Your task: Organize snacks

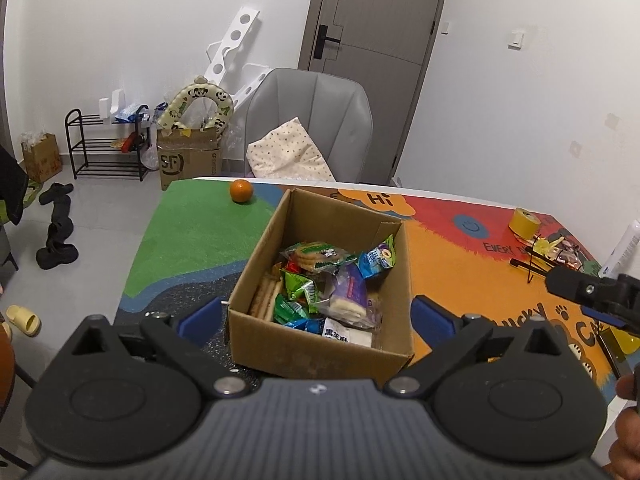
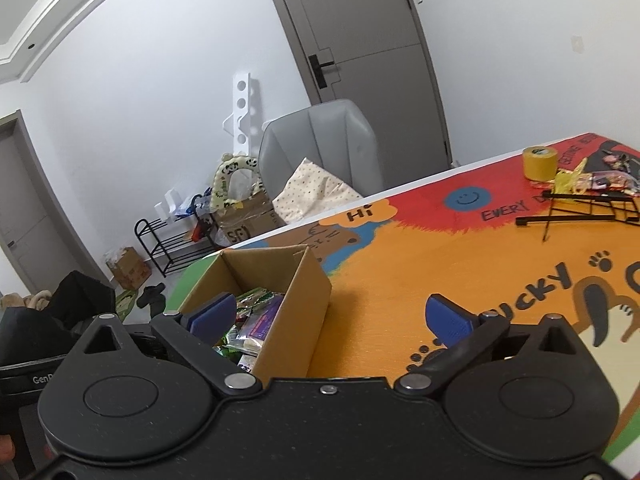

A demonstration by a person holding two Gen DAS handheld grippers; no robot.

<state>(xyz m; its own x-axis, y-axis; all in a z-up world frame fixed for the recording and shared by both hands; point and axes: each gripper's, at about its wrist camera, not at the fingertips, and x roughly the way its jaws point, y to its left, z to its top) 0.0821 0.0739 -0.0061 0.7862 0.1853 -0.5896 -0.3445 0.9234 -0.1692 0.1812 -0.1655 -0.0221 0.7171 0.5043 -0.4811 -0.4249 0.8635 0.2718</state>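
Observation:
An open cardboard box (image 1: 256,280) stands on the colourful table mat and holds several wrapped snacks (image 1: 332,284), among them biscuit packs and green and blue sachets. My left gripper (image 1: 316,314) is open and empty, its blue pads wide apart on either side of the box's near end. My right gripper (image 2: 330,318) is open and empty, just right of the box (image 2: 296,304), with its left pad over the box's right side. The right gripper also shows at the right edge of the left wrist view (image 1: 592,296). More wrapped snacks (image 2: 592,178) lie at the far right.
An orange (image 1: 241,191) sits on the mat's green far-left corner. A yellow tape roll (image 2: 540,162) and a black wire rack (image 2: 580,208) lie at the far right of the table. A grey chair (image 1: 308,120) with a cushion stands behind the table.

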